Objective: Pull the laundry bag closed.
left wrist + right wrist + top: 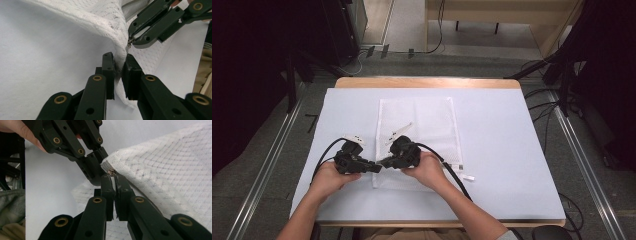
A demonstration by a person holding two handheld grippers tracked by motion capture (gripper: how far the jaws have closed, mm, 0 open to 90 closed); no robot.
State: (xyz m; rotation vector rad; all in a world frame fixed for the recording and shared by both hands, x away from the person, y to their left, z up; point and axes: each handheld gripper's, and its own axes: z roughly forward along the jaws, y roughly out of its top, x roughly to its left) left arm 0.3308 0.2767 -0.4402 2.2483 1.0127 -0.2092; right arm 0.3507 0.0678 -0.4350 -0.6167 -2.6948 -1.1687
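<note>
At the left, the left gripper [373,167] has its jaws pressed together on a fold of the white mesh bag [432,125], the netting pinched between the two pads and rising up past the tips before it drapes away over the white table cover [492,130]. Just beyond those tips and a little to the right, touching the same lifted corner, the right gripper [382,163] has its jaws closed on a small metal piece at the bag's edge, probably the zipper pull [111,173], though it is too small to be sure. In the right gripper view the jaws meet on that piece with the grey zipper end lying directly ahead of the tips and the mesh spreading off to the right of them. The rest of the bag lies flat on the table, beyond both pairs of jaws. The hold on the metal piece looks shallow, right at the tips, so a pull along the zipper could slip it free. If the left grip is on one layer only, the netting could stretch or bunch instead of giving tension, and a hard tug might snag or tear the mesh.
</note>
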